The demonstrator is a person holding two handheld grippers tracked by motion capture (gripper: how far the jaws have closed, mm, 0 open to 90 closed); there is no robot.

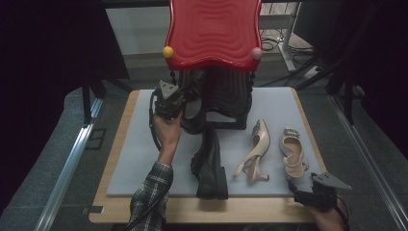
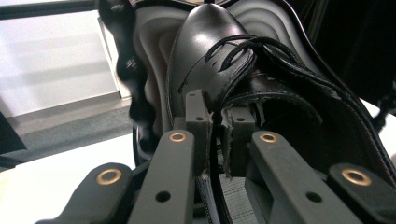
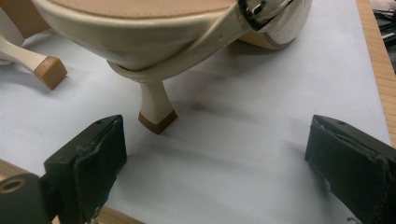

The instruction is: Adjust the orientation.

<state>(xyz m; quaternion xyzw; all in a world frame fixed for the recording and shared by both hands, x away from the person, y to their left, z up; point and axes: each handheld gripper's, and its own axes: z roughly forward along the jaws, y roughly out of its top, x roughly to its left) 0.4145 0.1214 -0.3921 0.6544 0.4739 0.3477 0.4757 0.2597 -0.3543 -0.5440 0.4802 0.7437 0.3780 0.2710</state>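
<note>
My left gripper [image 1: 182,104] [image 2: 217,135] is shut on the collar of a black lace-up shoe [image 1: 194,114] [image 2: 205,51], holding it with its toe inside the black ribbed rack [image 1: 226,96] under a red wavy top [image 1: 214,31]. The matching black shoe [image 1: 210,163] lies on the grey mat [image 1: 139,154]. Two cream slingback heels [image 1: 255,150] [image 1: 292,153] rest to its right. My right gripper [image 1: 297,186] [image 3: 219,154] is open at the mat's front right corner, just behind the right cream heel [image 3: 154,37], with nothing between its jaws.
The mat covers a wooden table [image 1: 120,211] whose edge [image 3: 378,60] runs along the right. Inside the rack a black ribbed wall [image 2: 126,70] stands left of the held shoe. A second cream heel tip [image 3: 49,72] sits at the left. Metal rails [image 1: 67,163] flank the table.
</note>
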